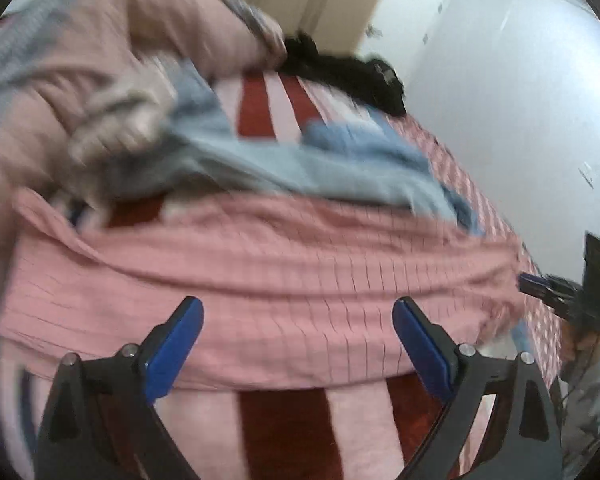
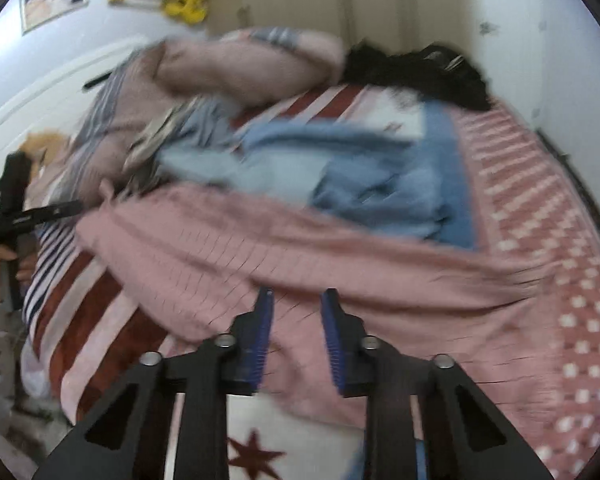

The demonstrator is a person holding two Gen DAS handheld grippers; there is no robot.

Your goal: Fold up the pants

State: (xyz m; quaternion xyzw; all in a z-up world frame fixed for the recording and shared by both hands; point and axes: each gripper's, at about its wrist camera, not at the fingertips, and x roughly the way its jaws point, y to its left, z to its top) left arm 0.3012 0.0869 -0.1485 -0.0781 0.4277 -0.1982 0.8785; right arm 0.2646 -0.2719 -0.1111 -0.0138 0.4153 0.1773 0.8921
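Zero folds visible: pink checked pants (image 1: 260,272) lie rumpled on striped bed (image 1: 284,420), left gripper (image 1: 298,344) wide apart, right gripper (image 2: 296,336) narrowly apart, both empty.

Light: you get soft, even daylight; the white wall (image 1: 500,92) looks brightest.
Blur: your pink pants (image 1: 260,280) and blue clothes (image 2: 380,184) smear with motion.
Edges: fisheye bends your bed (image 2: 560,280); corners black.
Shadows: faint.
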